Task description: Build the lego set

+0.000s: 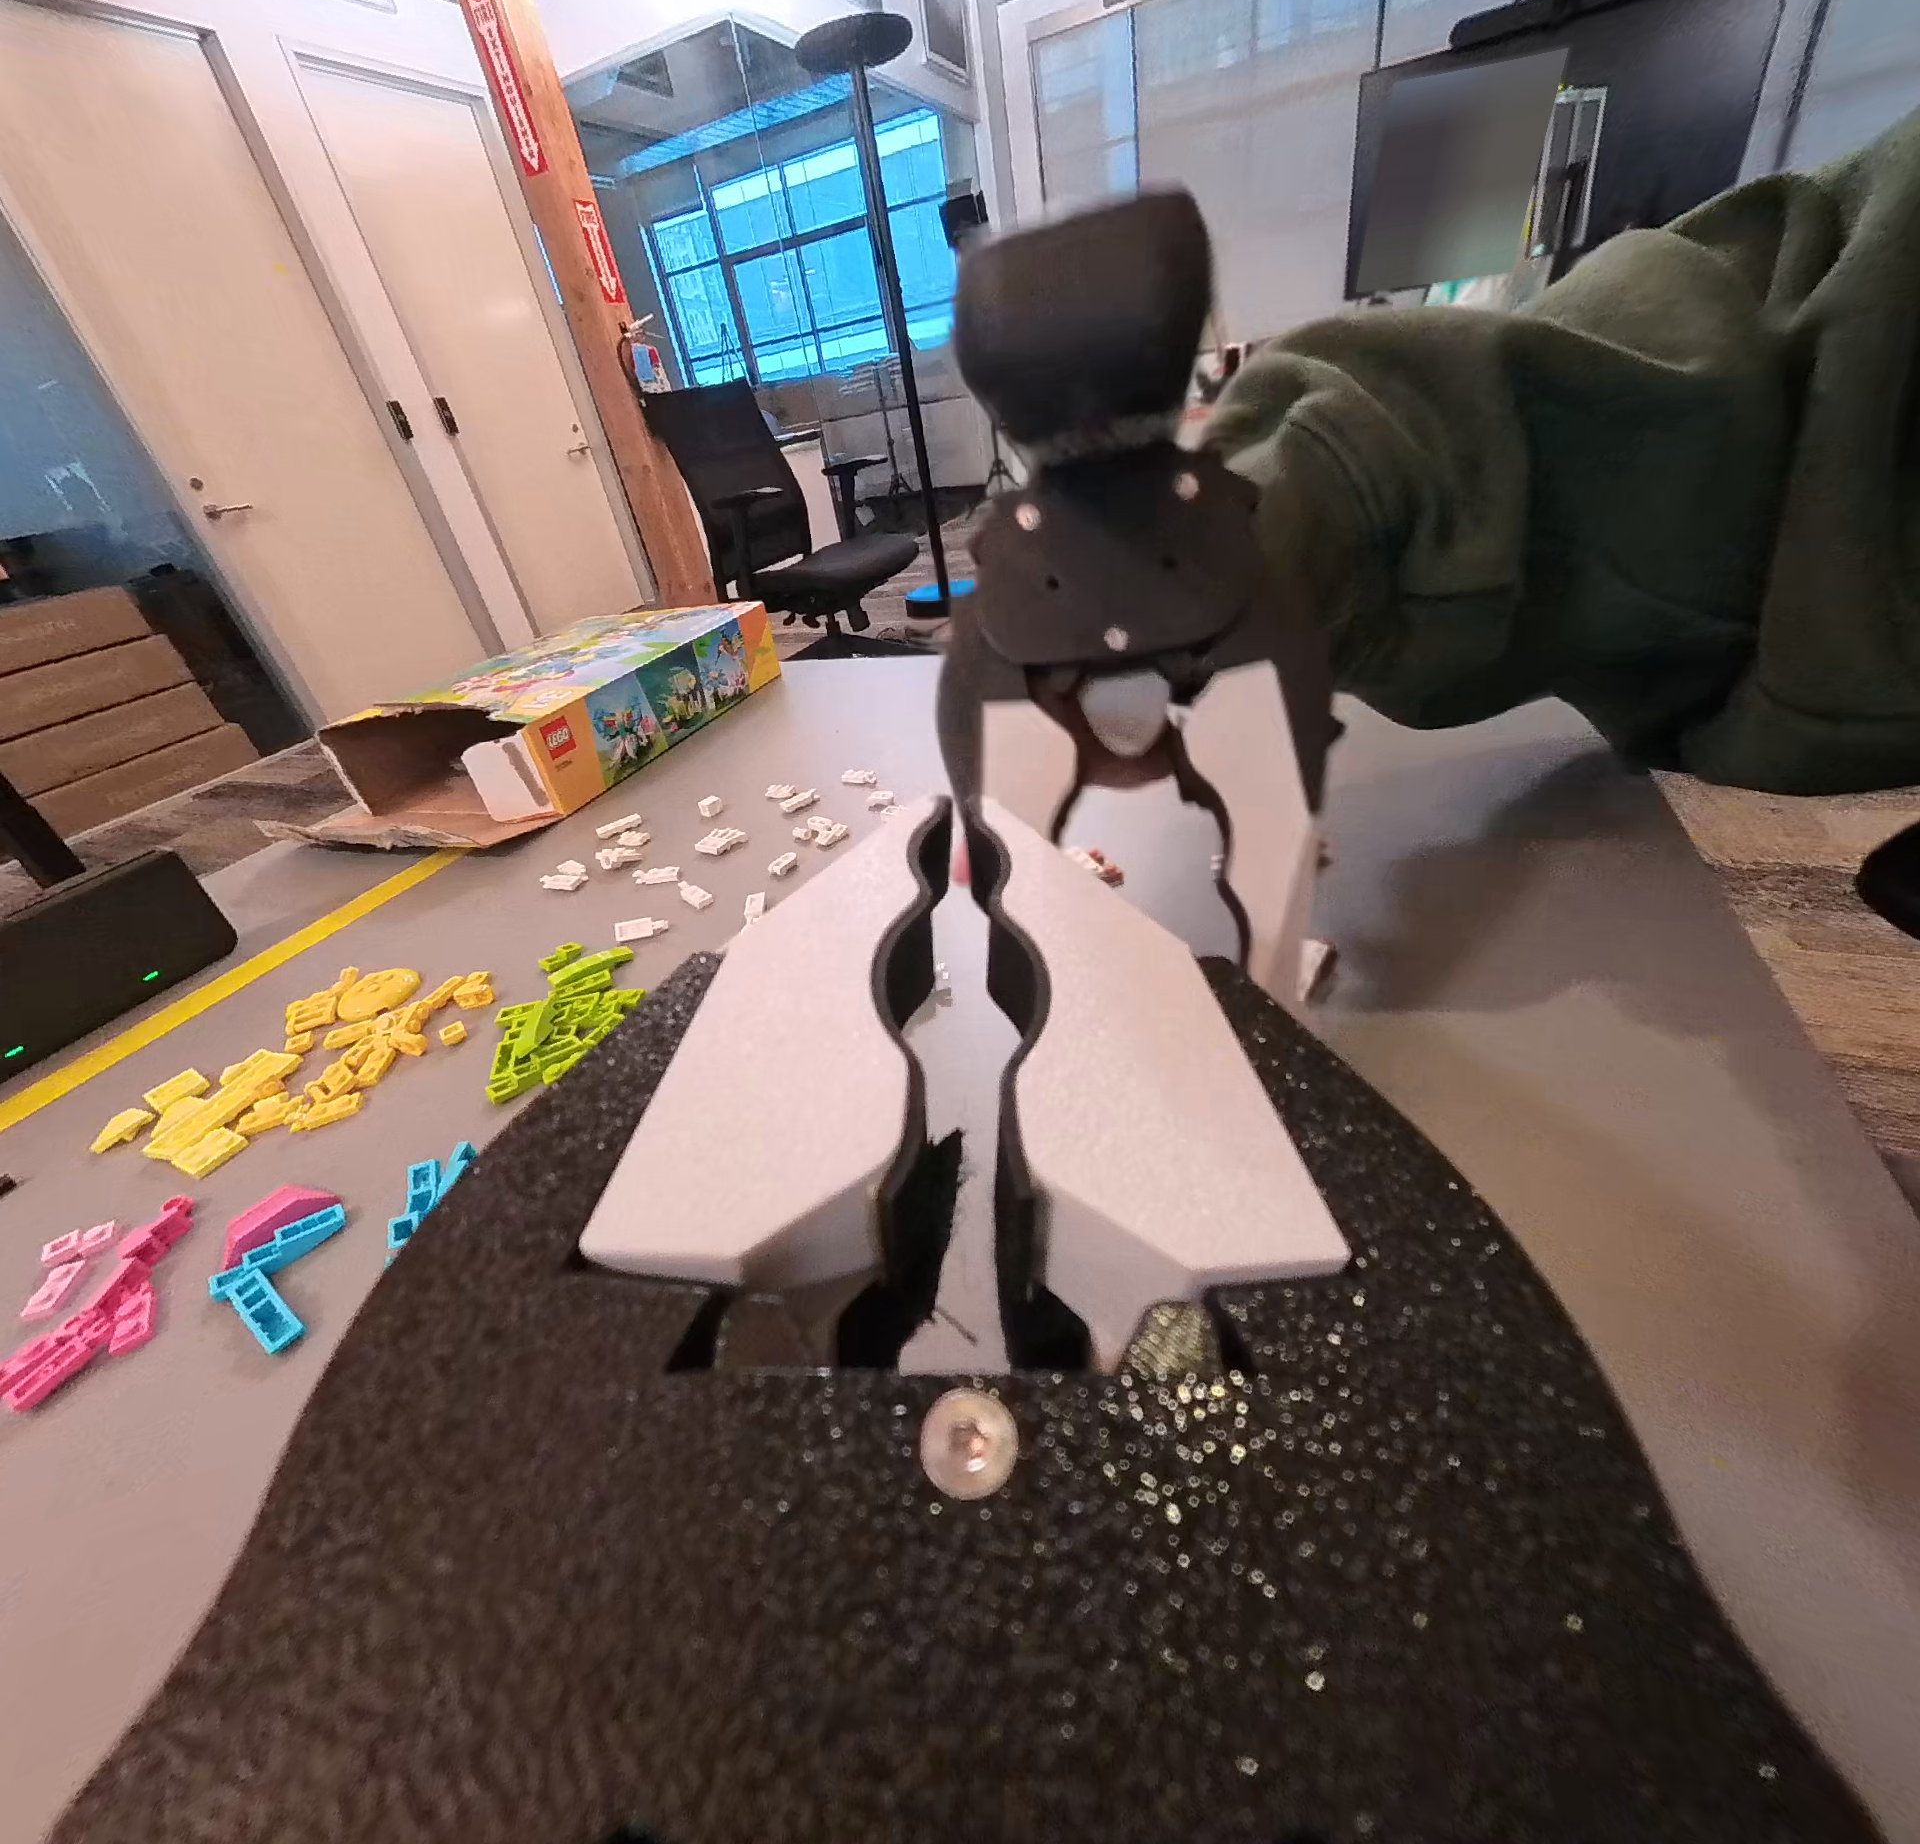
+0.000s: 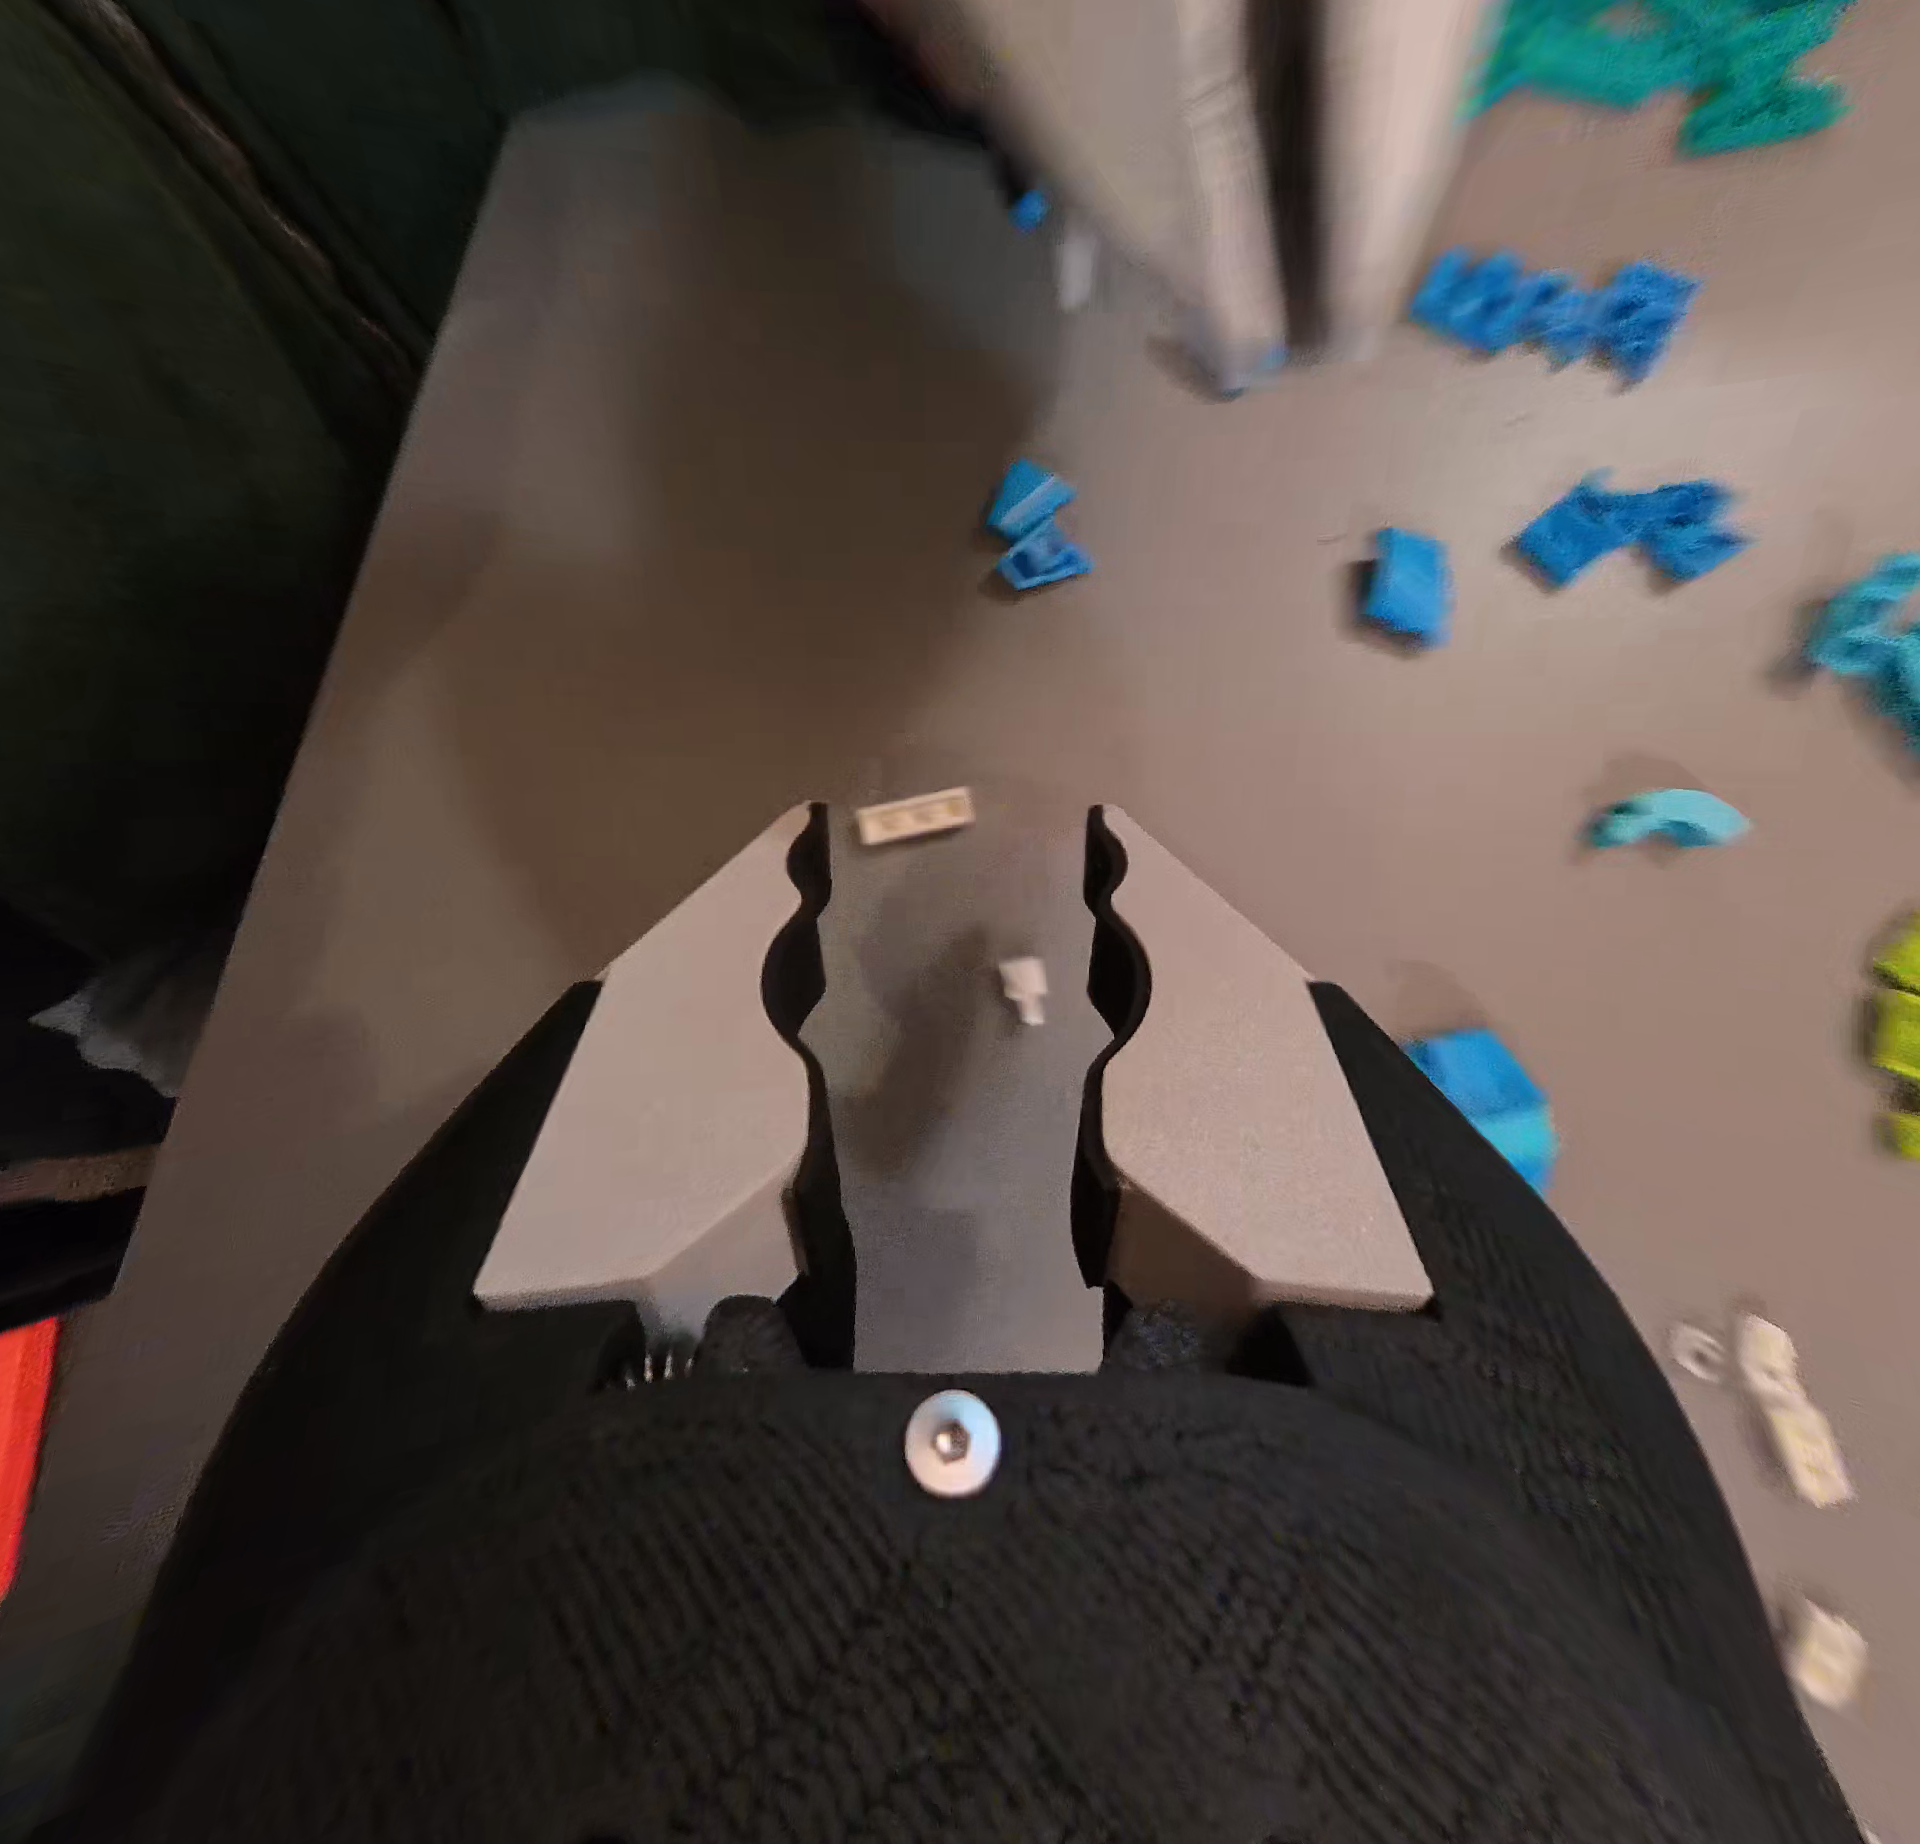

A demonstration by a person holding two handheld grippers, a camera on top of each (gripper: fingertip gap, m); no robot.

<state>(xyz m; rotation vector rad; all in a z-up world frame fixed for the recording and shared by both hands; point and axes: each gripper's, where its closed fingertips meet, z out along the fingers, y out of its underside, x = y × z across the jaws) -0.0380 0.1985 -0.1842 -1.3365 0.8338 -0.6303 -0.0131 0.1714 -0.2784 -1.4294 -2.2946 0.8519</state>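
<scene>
Right gripper (image 2: 951, 818) hangs wide open over the grey worktop (image 2: 675, 547), holding nothing, with a small white plate (image 2: 914, 814) and white peg (image 2: 1023, 986) lying loose between its fingers. Left gripper (image 1: 961, 818) is nearly closed (anything pinched at the tips I can't tell), near the scattered white pieces (image 1: 717, 838).

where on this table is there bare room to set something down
Bare: the strip of table along its edge, left of the blue bricks, and the stretch under the green sleeve. Crowded: white, yellow and pink bricks.
</scene>
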